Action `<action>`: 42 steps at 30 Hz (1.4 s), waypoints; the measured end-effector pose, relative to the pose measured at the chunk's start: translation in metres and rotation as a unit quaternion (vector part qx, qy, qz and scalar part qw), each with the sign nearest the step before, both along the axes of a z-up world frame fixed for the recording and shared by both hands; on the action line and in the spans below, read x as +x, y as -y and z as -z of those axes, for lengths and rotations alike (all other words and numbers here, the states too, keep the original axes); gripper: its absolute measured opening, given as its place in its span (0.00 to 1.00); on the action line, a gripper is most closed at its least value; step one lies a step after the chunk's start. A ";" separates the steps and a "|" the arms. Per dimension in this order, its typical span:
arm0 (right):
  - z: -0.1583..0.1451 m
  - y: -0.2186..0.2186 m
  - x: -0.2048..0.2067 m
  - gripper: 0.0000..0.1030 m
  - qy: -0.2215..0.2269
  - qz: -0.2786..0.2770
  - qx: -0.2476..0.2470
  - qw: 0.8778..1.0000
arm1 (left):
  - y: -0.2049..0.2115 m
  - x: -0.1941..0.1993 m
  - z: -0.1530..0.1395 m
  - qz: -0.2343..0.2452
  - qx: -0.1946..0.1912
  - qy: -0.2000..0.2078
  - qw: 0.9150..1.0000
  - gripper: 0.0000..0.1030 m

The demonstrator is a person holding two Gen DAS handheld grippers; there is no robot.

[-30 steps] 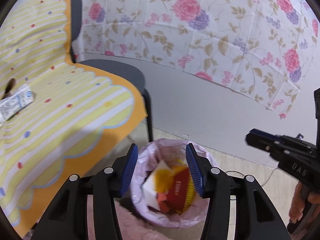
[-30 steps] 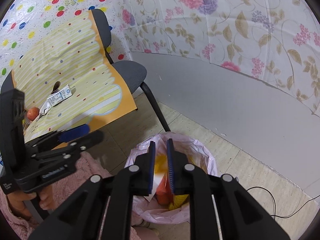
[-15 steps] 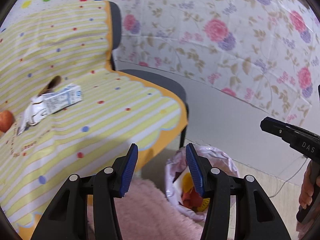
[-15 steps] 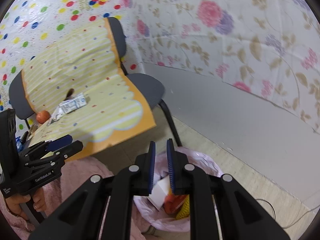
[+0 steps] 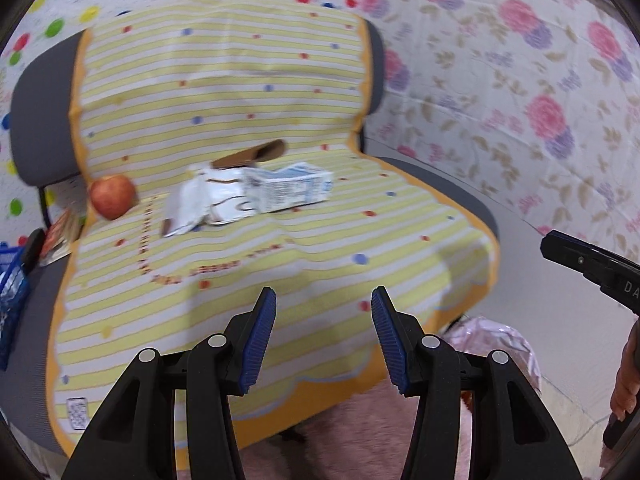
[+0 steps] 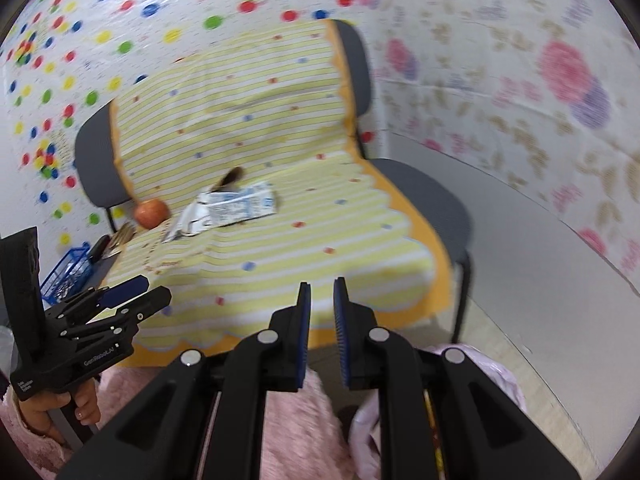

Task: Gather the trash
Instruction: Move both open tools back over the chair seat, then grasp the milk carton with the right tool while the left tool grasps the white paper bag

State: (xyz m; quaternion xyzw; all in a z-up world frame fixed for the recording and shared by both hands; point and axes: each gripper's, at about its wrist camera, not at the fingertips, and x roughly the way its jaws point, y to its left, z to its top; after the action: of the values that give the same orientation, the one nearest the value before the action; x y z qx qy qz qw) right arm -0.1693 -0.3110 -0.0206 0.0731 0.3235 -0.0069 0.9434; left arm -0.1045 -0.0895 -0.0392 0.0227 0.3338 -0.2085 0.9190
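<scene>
left gripper (image 5: 323, 304) jaws apart, empty; right gripper (image 6: 321, 300) nearly together, empty. boxy printed milk carton (image 5: 289, 189) touching crinkled white wrapper (image 5: 202, 204), on glossy striped cloth (image 5: 256, 272). round apple (image 5: 112, 197) nearby.

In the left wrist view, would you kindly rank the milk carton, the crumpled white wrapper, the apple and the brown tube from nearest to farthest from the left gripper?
From the left gripper, whose fingers stand open and empty:
1. Crumpled white wrapper, ahead on the striped cloth, and milk carton, just right of it: too close to call.
2. Apple, far left by the cloth's edge.
3. Brown tube, behind the carton.
</scene>
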 end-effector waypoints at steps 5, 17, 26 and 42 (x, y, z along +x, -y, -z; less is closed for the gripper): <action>-0.002 -0.027 0.031 0.12 -0.003 -0.037 0.000 0.999 | -0.036 0.016 -0.004 -0.054 0.001 0.002 0.999 0.50; 0.004 -0.068 0.106 0.23 -0.026 -0.094 0.001 0.995 | -0.087 0.061 -0.010 -0.132 0.001 -0.007 0.991 0.50; 0.023 -0.100 0.175 0.56 -0.048 -0.109 -0.023 0.993 | -0.096 0.111 0.001 -0.147 0.005 -0.026 0.989 0.50; 0.058 -0.120 0.247 0.59 -0.091 -0.041 -0.057 0.993 | -0.094 0.153 0.015 -0.137 0.004 -0.047 0.989 0.50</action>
State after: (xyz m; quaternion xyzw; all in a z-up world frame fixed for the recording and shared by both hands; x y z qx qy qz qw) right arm 0.0780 -0.1915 -0.0788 0.0049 0.4100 0.0071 0.9121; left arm 0.0487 0.0046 -0.0538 -0.0292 0.3779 -0.0796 0.9219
